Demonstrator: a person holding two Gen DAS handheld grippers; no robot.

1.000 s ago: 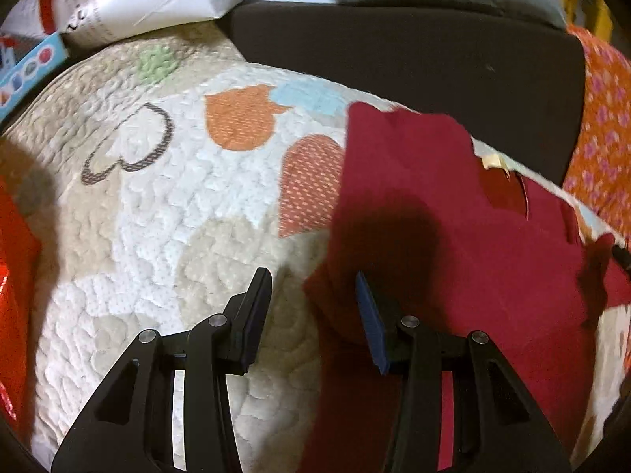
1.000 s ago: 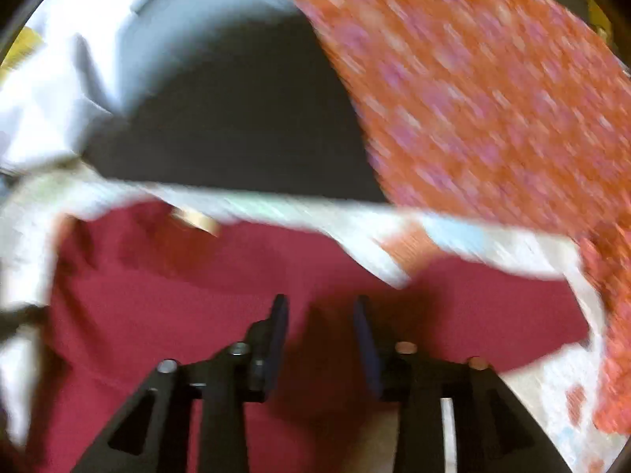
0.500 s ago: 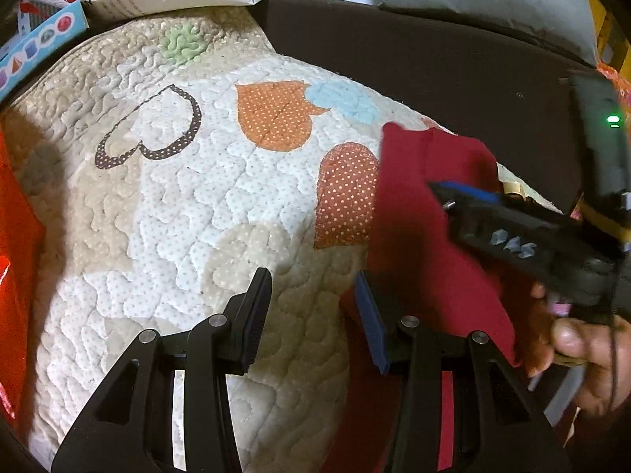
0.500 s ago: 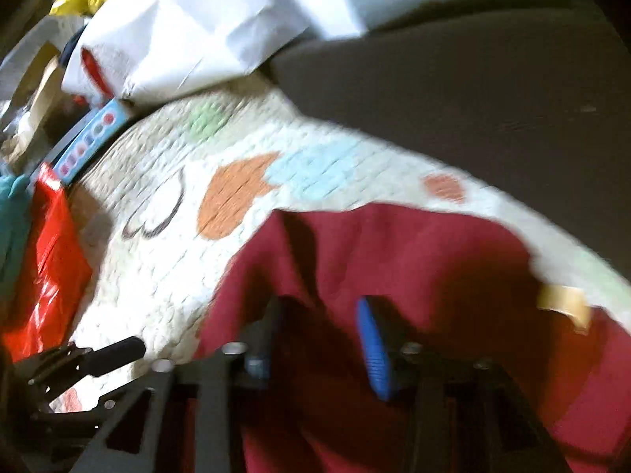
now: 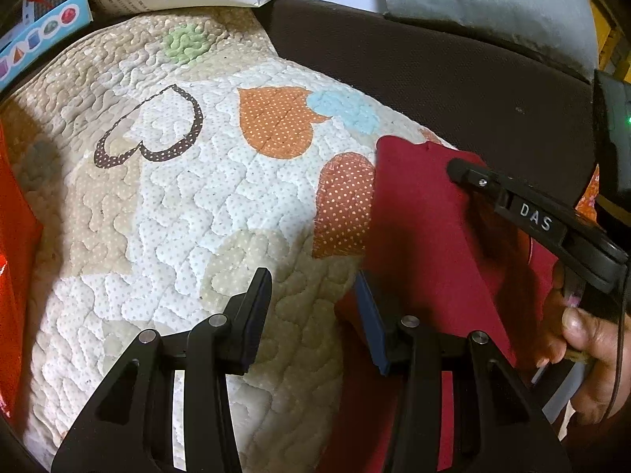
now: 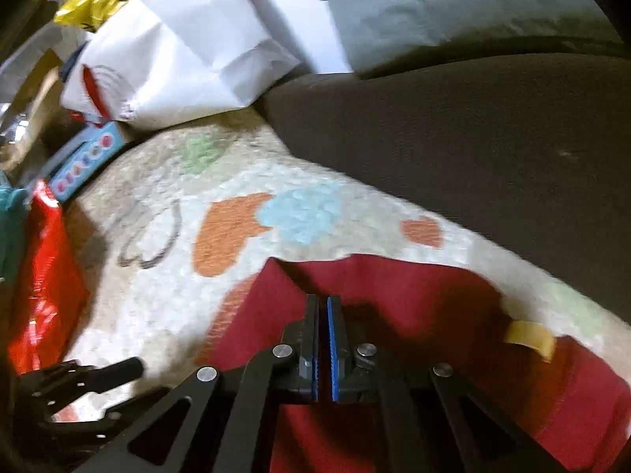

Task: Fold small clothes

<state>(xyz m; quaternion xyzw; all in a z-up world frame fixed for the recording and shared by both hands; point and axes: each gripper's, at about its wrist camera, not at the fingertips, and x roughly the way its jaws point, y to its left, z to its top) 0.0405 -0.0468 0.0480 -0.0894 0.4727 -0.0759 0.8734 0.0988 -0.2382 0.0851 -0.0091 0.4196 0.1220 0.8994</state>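
A dark red garment (image 5: 418, 228) lies on a quilted mat with heart shapes (image 5: 205, 213); it also shows in the right wrist view (image 6: 414, 307) with a tan neck label (image 6: 528, 335). My left gripper (image 5: 313, 303) is open over the mat, its right finger at the garment's left edge. My right gripper (image 6: 323, 315) has its jaws closed over the garment's upper left part; I cannot see cloth between the pads. It shows in the left wrist view (image 5: 457, 167) reaching in from the right over the cloth.
A dark brown cushion (image 5: 453, 63) lies behind the mat. White paper bags (image 6: 189, 51) and a grey pillow (image 6: 453, 8) sit at the back. A red plastic bag (image 6: 39, 283) and a blue box (image 6: 86, 165) are on the left.
My right gripper swung left over the garment and closed its jaws. The left gripper stayed open and shifted slightly left of the cloth's edge.
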